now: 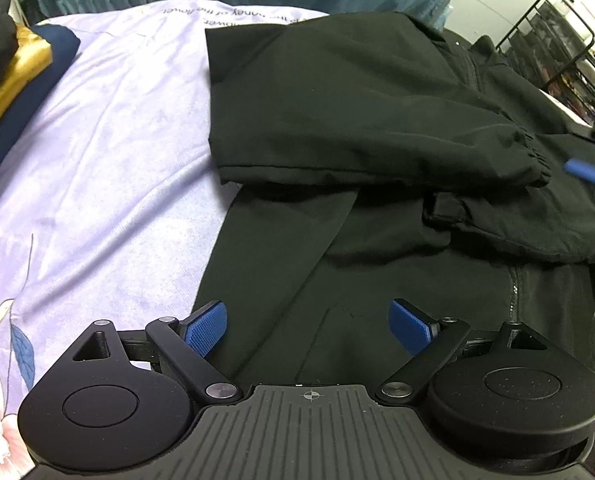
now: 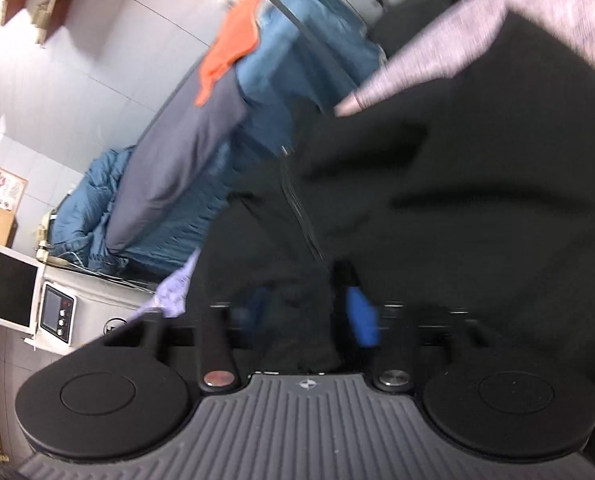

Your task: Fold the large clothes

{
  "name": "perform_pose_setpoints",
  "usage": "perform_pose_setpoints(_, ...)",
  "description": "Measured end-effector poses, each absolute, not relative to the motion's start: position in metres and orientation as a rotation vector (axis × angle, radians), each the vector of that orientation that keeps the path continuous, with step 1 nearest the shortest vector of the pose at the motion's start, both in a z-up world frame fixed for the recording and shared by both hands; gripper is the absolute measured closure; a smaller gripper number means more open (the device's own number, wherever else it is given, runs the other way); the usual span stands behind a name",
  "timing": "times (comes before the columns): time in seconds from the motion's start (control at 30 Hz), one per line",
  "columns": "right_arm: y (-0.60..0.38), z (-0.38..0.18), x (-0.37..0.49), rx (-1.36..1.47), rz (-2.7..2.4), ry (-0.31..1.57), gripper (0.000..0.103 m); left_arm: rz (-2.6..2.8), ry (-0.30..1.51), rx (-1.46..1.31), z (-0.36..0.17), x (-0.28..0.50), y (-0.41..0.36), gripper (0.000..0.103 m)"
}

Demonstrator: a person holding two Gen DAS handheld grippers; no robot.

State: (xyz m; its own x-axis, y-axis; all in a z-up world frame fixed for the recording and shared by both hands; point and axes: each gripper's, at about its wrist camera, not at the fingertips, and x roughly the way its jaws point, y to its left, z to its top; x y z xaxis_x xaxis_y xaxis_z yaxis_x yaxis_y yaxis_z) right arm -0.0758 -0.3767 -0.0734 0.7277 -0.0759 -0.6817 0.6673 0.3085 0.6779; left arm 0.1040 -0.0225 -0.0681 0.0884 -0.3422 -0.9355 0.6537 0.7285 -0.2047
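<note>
jacket (image 1: 357, 120), black and zip-fronted, lies spread on the lilac bedsheet (image 1: 109, 152), directly ahead of the left gripper (image 1: 307, 326). its long axis runs from just under the left jaws away toward the collar at the far right; the zip (image 1: 514, 286) shows ahead and to the right of the jaws. one sleeve (image 1: 397, 148) is folded across the body, lying crosswise ahead of the jaws, its elastic cuff (image 1: 537, 160) pointing right.

left jaws stand wide apart, holding nothing, with the blue pads (image 1: 207, 330) poised just over the near hem, the left pad close to the jacket's left edge where black cloth meets sheet.

right gripper (image 2: 309, 312) appears in the left view only as a blue fingertip at the far right, near the cuff. in its own blurred view dark cloth fills the space between and beyond its fingers, with a blue pad (image 2: 361, 312) against it; the jaws look narrowed, probably pinching the jacket, yet the blur makes this impossible to tell.

judgement: the left gripper is nearer the hem, the right nearer the sleeve and far side.

around: stacked folded clothes (image 1: 13, 80) well to the left of the left jaws, a blue quilt (image 2: 297, 60) beyond the jacket, a metal rack (image 1: 557, 52) far right. nothing lies between the left jaws and the hem.
</note>
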Motion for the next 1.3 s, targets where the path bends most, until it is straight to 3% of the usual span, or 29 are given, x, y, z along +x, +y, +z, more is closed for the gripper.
perform_pose_setpoints(0.13,-0.361,-0.112,-0.057,1.276,-0.551,0.668,0.038,-0.752,1.282,0.315,-0.069,0.099,-0.021,0.0)
perform_pose_setpoints(0.17,-0.357,-0.118,-0.056,1.295,-0.561,0.659,0.043,-0.75,1.283,0.318,-0.069,0.098,-0.019,0.0)
perform_pose_setpoints(0.2,-0.355,-0.123,-0.056,1.312,-0.556,0.636,0.06,-0.748,1.286,0.316,-0.07,0.098,-0.019,0.0)
perform_pose_setpoints(0.23,-0.353,-0.124,-0.057,1.32,-0.554,0.612,0.066,-0.747,1.291,0.314,-0.07,0.098,-0.017,0.0)
perform_pose_setpoints(0.27,-0.35,-0.119,-0.059,1.295,-0.555,0.578,0.085,-0.745,1.295,0.311,-0.071,0.098,-0.015,0.0)
perform_pose_setpoints(0.5,-0.349,-0.077,-0.083,1.038,-0.719,0.519,0.086,-0.727,1.307,0.306,-0.079,0.093,-0.005,0.0)
perform_pose_setpoints(0.53,-0.354,-0.083,-0.085,1.041,-0.732,0.553,0.083,-0.728,1.31,0.303,-0.08,0.092,-0.004,0.0)
perform_pose_setpoints(0.57,-0.358,-0.091,-0.085,1.066,-0.729,0.595,0.073,-0.727,1.312,0.302,-0.082,0.091,-0.004,0.0)
perform_pose_setpoints(0.6,-0.361,-0.101,-0.083,1.1,-0.718,0.646,0.055,-0.725,1.315,0.306,-0.084,0.09,-0.005,0.0)
perform_pose_setpoints(0.7,-0.355,-0.1,-0.086,1.076,-0.747,0.651,0.047,-0.721,1.305,0.313,-0.084,0.089,-0.003,0.0)
perform_pose_setpoints(0.77,-0.339,-0.082,-0.091,0.968,-0.821,0.626,0.032,-0.723,1.264,0.31,-0.08,0.091,-0.002,0.0)
perform_pose_setpoints(0.9,-0.302,-0.055,-0.086,0.705,-0.832,0.613,0.023,-0.741,1.125,0.37,-0.068,0.101,-0.016,0.0)
perform_pose_setpoints(1.03,-0.28,-0.05,-0.051,0.446,-0.665,0.731,0.014,-0.824,1.027,0.428,-0.071,0.108,-0.052,0.0)
perform_pose_setpoints(1.17,-0.259,-0.071,-0.012,0.256,-0.608,0.841,0.007,-0.709,0.965,0.536,-0.093,0.12,-0.091,0.0)
perform_pose_setpoints(1.3,-0.268,-0.122,0.017,0.287,-0.676,1.085,0.0,-0.607,1.018,0.624,-0.123,0.143,-0.106,0.0)
